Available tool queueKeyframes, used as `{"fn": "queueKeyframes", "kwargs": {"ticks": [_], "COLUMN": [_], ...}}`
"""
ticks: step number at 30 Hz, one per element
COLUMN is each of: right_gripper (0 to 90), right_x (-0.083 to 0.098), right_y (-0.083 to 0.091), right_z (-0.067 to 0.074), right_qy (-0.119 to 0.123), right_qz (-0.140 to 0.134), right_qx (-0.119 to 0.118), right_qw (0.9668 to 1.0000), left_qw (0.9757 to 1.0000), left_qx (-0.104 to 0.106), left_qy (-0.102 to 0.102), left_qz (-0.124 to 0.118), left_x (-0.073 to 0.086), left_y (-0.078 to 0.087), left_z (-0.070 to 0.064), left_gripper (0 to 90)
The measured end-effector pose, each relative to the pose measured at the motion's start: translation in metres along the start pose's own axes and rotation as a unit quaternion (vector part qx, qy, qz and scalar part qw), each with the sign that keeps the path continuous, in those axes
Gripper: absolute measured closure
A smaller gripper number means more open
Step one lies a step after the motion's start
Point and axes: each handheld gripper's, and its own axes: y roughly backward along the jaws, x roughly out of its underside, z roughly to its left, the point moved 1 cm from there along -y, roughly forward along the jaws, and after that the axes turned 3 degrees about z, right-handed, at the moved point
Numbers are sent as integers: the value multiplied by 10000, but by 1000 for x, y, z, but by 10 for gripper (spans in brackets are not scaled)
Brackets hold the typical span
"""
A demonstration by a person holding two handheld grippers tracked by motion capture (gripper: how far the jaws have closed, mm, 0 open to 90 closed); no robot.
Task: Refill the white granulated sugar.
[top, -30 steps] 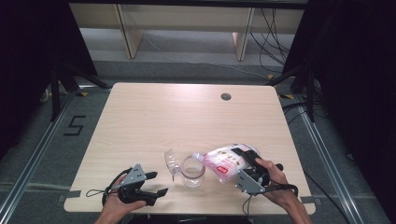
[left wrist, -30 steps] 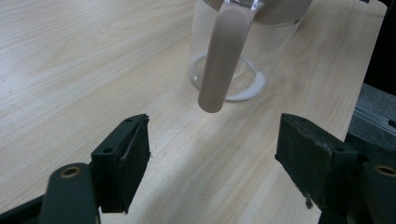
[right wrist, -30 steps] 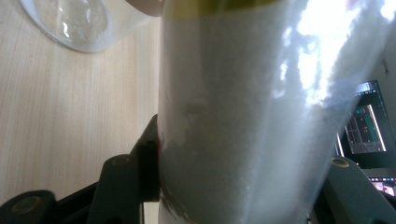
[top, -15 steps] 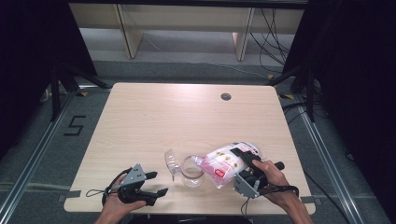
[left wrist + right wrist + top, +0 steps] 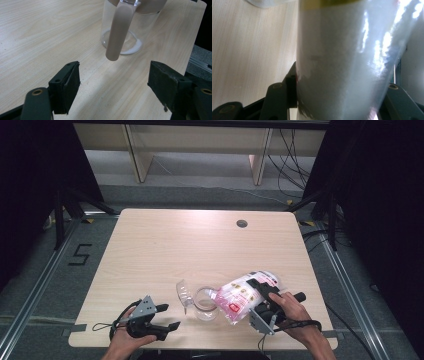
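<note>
Clamping the tilted clear plastic bag of white powder [image 5: 245,295] over the clear glass pitcher [image 5: 205,304] on the worktop [image 5: 200,245], the right gripper [image 5: 264,301] risks spilling powder past the rim, since the left gripper [image 5: 165,316] rests open, bracing nothing.

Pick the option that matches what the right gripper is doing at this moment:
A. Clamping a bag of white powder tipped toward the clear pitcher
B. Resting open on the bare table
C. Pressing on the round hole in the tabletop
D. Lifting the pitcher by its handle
A: the right gripper has its jaws pressed against both sides of the bag, whose mouth leans over the clear pitcher.
</note>
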Motion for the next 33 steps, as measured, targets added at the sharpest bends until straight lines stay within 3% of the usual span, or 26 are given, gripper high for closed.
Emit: {"fn": "queueKeyframes", "kwargs": {"ticks": [1,2,5,6,8,11,15,17,18,19,21,23,26,29,31,33], "right_gripper": [483,483,484,484,484,485,486,486,486,486,487,487,487,488,488,489], "right_x": [0,-1,-1,0,-1,-3,-3,-4,-4,-4,-6,-6,-6,-8,-8,-8], "right_y": [0,-1,0,1,1,1,2,4,4,3,3,3,3,4,4,5], "right_z": [0,-2,-3,2,2,-6,-6,-10,-10,-7,-10,-11,-9,-11,-12,-12], "right_qy": [18,200,270,-68,-70,418,392,636,621,432,682,736,552,733,743,724], "right_qz": [31,-42,29,120,132,-4,100,123,118,163,122,126,216,246,233,259], "right_qx": [-33,10,20,-61,-44,55,59,127,118,47,114,146,108,141,151,162], "right_qw": [10000,9998,9996,9999,9999,9991,9992,9978,9979,9989,9975,9971,9982,9969,9968,9969], "left_qw": [10000,10000,9999,9999,9999,9998,9999,10000,9999,9999,10000,10000,9999,9998,10000,9999], "left_qx": [4,3,41,52,48,42,55,36,59,55,44,25,73,73,0,58], "left_qy": [0,0,87,97,2,126,-30,-18,-18,-15,-9,68,68,105,8,95], "left_qz": [-3,-5,-74,-87,-157,-145,-111,-79,-84,-86,-80,-52,-122,-131,-32,-122], "left_x": [0,0,0,0,-1,0,-1,-1,-1,-1,-1,0,0,0,0,0], "left_y": [0,0,-1,0,0,0,-1,0,0,0,0,0,-1,-1,0,-1], "left_z": [0,0,-1,-1,0,-1,0,0,0,0,0,-1,-2,-2,0,-2], "left_gripper": [251,251,251,251,251,251,251,251,251,251,251,251,250,250,249,248]}}
